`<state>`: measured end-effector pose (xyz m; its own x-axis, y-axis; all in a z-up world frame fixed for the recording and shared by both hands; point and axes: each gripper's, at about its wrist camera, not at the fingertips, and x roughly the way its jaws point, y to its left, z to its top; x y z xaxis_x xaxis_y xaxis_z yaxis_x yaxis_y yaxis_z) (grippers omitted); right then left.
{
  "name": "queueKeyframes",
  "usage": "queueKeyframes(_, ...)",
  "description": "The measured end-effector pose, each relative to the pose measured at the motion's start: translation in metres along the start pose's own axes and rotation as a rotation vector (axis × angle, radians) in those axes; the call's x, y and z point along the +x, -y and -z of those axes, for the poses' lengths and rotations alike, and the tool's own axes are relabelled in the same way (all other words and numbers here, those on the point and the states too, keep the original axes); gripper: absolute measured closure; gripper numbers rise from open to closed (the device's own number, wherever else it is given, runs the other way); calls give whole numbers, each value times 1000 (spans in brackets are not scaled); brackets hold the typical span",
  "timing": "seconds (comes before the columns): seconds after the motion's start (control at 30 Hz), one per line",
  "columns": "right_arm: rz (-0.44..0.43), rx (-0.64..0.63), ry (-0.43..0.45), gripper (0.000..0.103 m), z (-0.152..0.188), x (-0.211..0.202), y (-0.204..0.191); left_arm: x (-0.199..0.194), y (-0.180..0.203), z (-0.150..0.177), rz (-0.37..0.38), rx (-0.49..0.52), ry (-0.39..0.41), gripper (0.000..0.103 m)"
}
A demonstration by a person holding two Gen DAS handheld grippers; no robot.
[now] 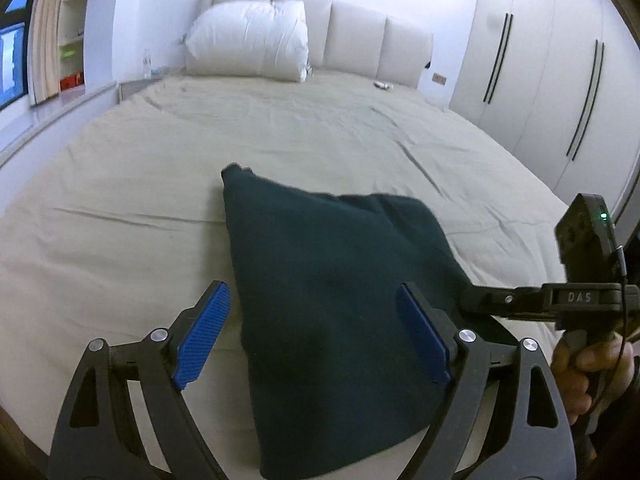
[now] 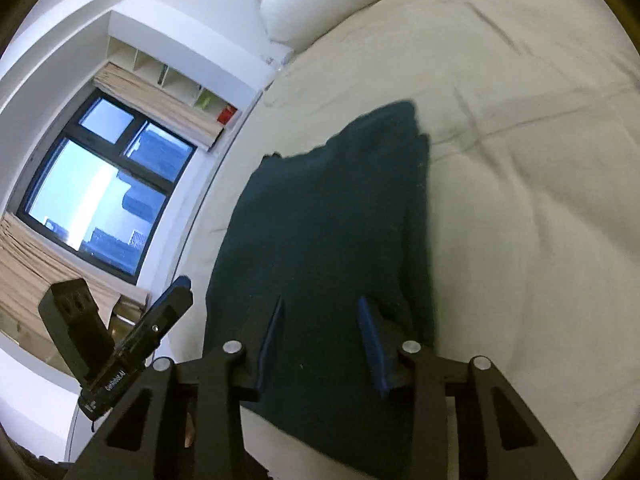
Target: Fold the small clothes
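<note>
A dark green garment (image 1: 336, 300) lies folded on the beige bed sheet (image 1: 140, 184), one corner pointing toward the pillow. My left gripper (image 1: 313, 286) hovers over its near part, jaws wide open, blue pads on either side of the cloth without touching it. In the right wrist view the same garment (image 2: 340, 220) stretches away below my right gripper (image 2: 321, 300), whose pads stand apart with flat cloth showing between them. One finger of the right gripper (image 1: 480, 296) reaches the garment's right edge. A finger of the left gripper (image 2: 168, 308) shows at the lower left.
A white pillow (image 1: 248, 40) leans on the padded headboard (image 1: 360, 36). White wardrobe doors (image 1: 552, 72) stand at the right. A window (image 2: 100, 184) and wall shelves (image 2: 168, 72) lie to the left. A small object (image 1: 383, 85) rests near the headboard.
</note>
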<state>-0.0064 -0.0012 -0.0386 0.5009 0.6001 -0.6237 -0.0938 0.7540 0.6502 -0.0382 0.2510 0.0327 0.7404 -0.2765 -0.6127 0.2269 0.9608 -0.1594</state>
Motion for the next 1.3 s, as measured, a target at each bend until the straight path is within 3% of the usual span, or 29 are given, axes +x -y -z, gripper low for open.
queueKeyframes(0.07,85,-64,60,52,-2,-19,-7,-23,6,-4,-46,21,91,18)
queueKeyframes(0.13,163,-139,162,50,1,-50,-20,-49,12,-11,-94,41,198,16)
queueKeyframes(0.17,193,-176,211,47,3,-62,-27,-60,15,-15,-123,51,252,4)
queueKeyframes(0.27,281,-312,403,20,10,-108,-55,-107,29,-25,-229,75,445,0)
queueKeyframes(0.3,295,-359,502,5,14,-123,-69,-122,32,-29,-262,61,492,0)
queueKeyframes(0.37,327,-409,667,0,22,-143,-90,-141,35,-39,-259,50,523,0)
queueKeyframes(0.43,363,-454,756,0,24,-156,-111,-156,38,-50,-274,44,523,0)
queueKeyframes(0.57,397,-500,729,0,13,-162,-136,-161,47,-61,-303,53,425,0)
queueKeyframes(0.73,395,-515,631,0,17,-149,-150,-158,58,-48,-257,44,335,0)
queueKeyframes(0.87,497,-488,517,0,34,-127,-139,-114,60,-29,-279,43,116,0)
queueKeyframes(1.03,607,-355,396,0,34,-95,-113,-53,47,2,-267,-21,-119,0)
queueKeyframes(1.17,670,-359,344,0,43,-77,-106,-29,40,15,-282,-40,-188,0)
queueKeyframes(1.3,673,-328,293,0,49,-71,-98,-27,34,23,-296,-47,-187,0)
